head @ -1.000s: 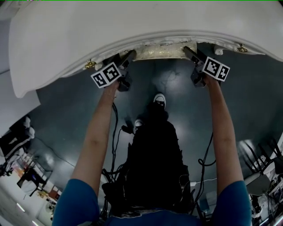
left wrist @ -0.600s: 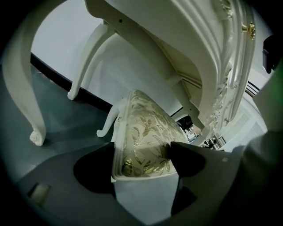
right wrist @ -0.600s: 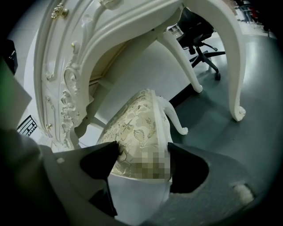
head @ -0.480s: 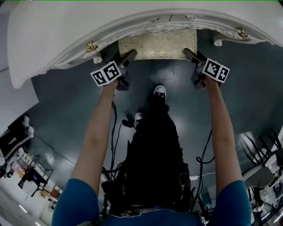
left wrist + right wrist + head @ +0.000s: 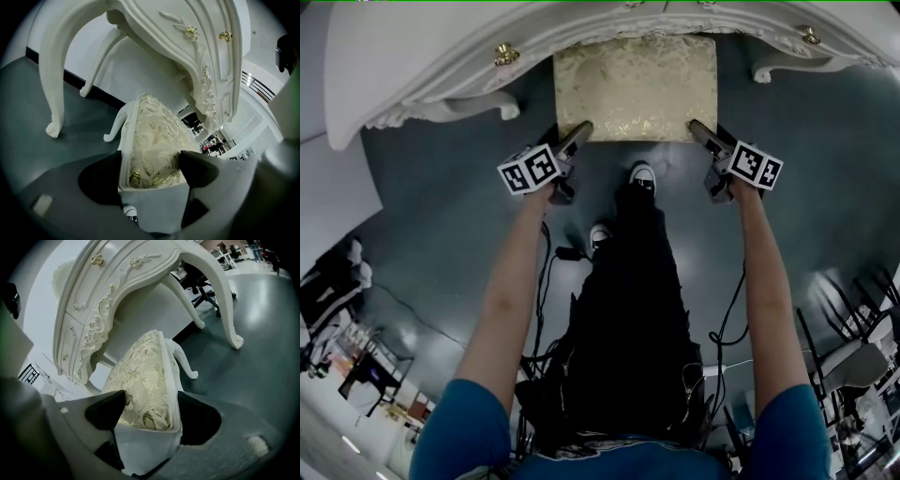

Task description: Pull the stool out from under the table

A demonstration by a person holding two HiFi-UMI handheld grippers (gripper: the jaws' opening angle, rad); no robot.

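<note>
Since a second ago the stool (image 5: 635,86) has slid well out from beneath the table (image 5: 422,66). It now stands on the floor (image 5: 441,216) with most of its seat clear of the table's front edge. The left tongs (image 5: 579,131) and right tongs (image 5: 697,127) each clamp wide on a near corner of the seat. The frame looks stiff and fairly heavy and the cushion soft, so the hard rim is the place to hold, with both sides pulled evenly.

No text, label, brand, number or sign can be read anywhere.
</note>
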